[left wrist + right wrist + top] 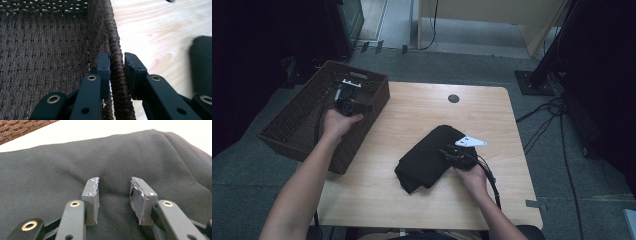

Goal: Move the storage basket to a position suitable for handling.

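Observation:
A dark brown woven basket (297,131) hangs over the left edge of the wooden table (422,112). My left gripper (363,106) is at its right wall. In the left gripper view that gripper (117,67) has one pad inside and one outside the braided rim (113,37), and both pads touch it. A folded black cloth (427,155) lies mid-table. My right gripper (446,151) rests on its right side. Seen up close, the right gripper (113,192) stands open with its pads pressed down onto the cloth (50,170), nothing pinched between them.
A round dark grommet (453,98) sits near the table's far edge. Cables (547,120) run over the carpet to the right, beside dark equipment. The basket's inside (50,50) looks bare. The cloth's edge (202,65) lies right of the basket.

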